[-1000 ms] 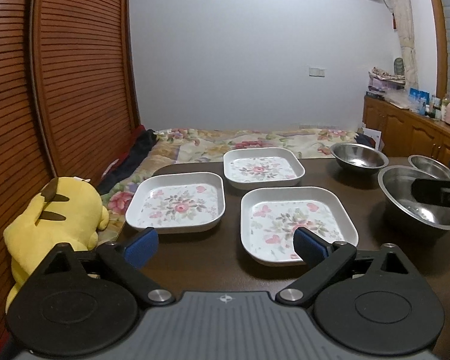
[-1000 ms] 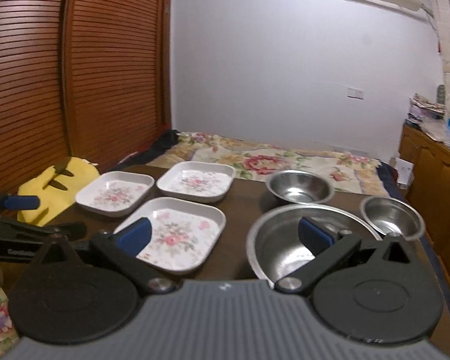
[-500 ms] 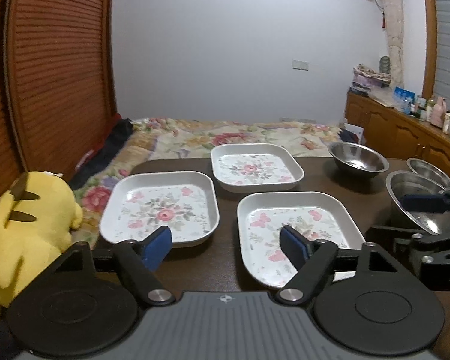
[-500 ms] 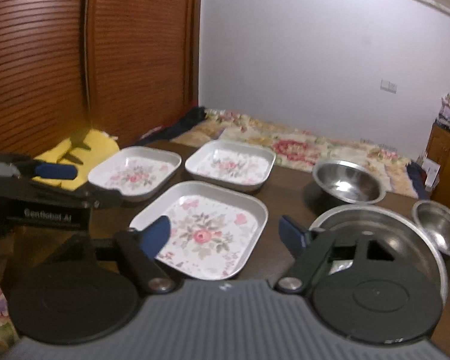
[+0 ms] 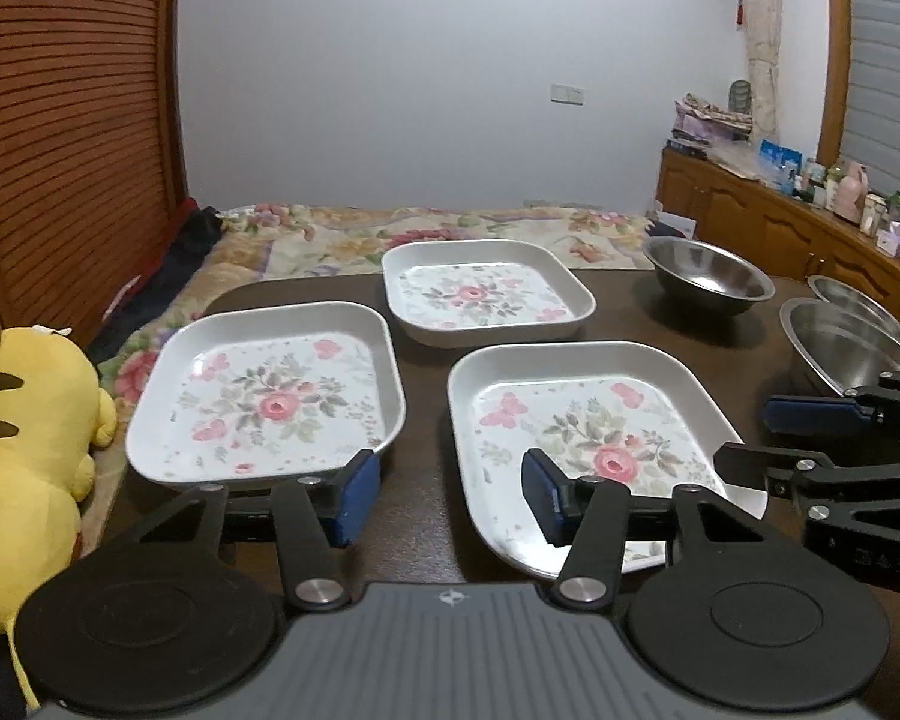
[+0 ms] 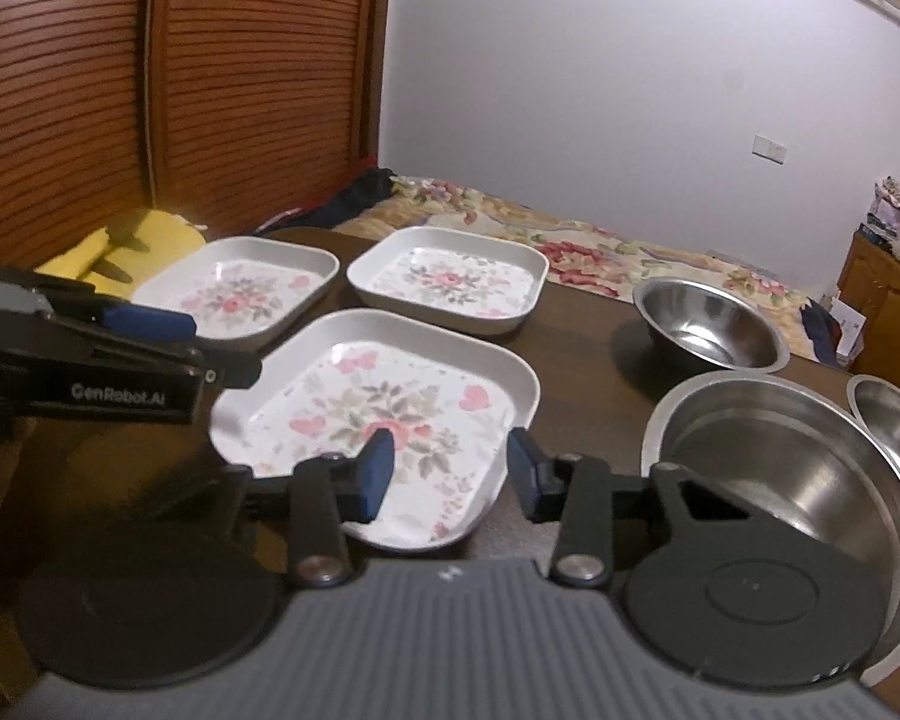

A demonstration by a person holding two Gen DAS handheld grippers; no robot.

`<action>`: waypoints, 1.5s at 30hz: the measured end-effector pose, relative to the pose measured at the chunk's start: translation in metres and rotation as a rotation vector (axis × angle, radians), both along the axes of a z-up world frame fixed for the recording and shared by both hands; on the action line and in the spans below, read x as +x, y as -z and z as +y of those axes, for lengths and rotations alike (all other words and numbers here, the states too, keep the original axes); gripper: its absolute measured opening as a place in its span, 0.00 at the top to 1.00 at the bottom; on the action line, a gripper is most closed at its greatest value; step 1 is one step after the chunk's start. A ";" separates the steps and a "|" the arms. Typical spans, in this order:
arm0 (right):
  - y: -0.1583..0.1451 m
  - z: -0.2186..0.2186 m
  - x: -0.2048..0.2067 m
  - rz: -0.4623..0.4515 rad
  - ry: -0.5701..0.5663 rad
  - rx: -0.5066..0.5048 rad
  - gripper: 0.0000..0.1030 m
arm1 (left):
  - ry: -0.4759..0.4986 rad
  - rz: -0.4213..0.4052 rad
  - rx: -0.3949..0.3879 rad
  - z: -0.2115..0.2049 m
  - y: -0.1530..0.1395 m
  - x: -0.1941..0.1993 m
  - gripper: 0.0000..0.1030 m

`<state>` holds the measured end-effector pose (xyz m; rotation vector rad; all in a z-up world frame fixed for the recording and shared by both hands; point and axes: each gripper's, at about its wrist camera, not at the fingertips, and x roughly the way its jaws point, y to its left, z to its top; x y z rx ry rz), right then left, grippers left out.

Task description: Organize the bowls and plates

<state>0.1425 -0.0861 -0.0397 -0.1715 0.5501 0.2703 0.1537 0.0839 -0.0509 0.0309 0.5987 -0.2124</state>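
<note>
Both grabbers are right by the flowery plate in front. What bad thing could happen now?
1. The left gripper and right gripper, jaws just closing on nothing yet, flank the nearest floral plate; they may bump each other.
2. A grip on only the plate's thin rim could slip or tip it.
3. The big steel bowl sits beside the right gripper and might get knocked.

large steel bowl [image 5: 840,354] cut by right edge, plush toy [image 5: 24,468] cropped left
</note>
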 end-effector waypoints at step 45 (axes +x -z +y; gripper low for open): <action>0.018 -0.029 -0.007 0.050 0.009 0.186 0.84 | 0.054 0.069 -0.070 0.003 0.007 -0.023 0.83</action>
